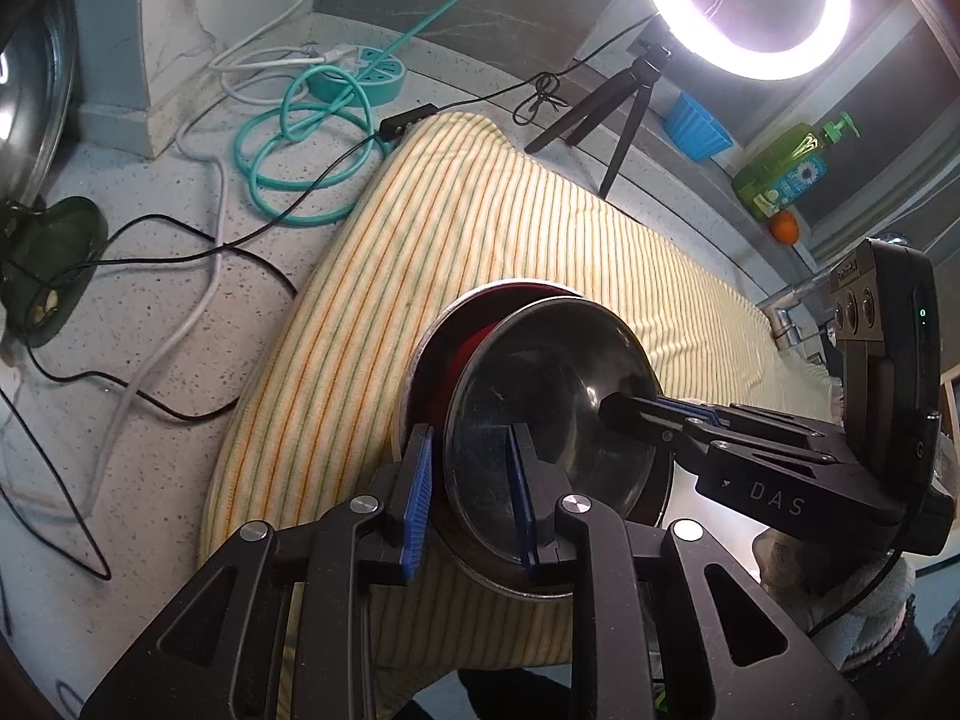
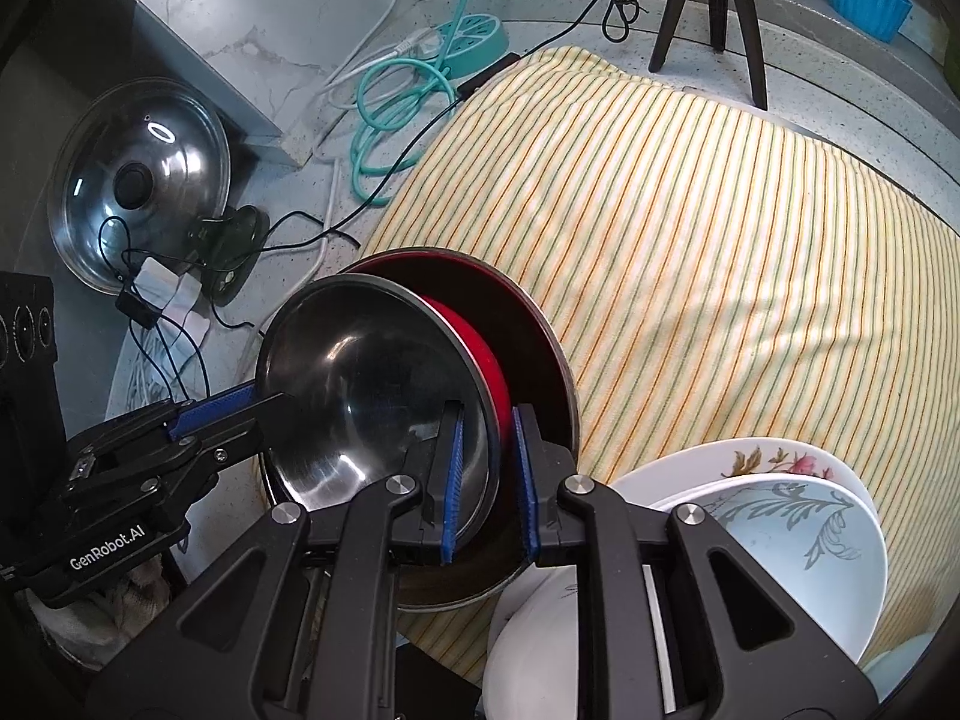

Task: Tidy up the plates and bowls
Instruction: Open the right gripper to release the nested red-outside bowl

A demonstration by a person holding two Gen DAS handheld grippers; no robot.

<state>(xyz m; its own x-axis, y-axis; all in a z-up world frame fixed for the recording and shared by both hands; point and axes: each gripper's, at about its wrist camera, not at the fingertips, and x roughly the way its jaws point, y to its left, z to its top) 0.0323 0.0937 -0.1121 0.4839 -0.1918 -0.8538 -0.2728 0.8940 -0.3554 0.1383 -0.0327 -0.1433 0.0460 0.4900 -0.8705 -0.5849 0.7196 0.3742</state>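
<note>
Black gripper (image 1: 470, 501) frames, blue ribbed pads, silver screws.

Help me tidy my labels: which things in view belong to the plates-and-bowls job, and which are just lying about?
Job: steel bowl, red-lined bowl, floral white dishes, left gripper, right gripper.
Lying about: pot lid, teal cable, ring light, soap bottle, blue cup.

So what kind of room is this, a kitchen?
Probably a kitchen counter. There's a speckled stone countertop, a pot lid leaning by the wall, flowered plates stacked on a striped cloth, and a green soap bottle.
</note>
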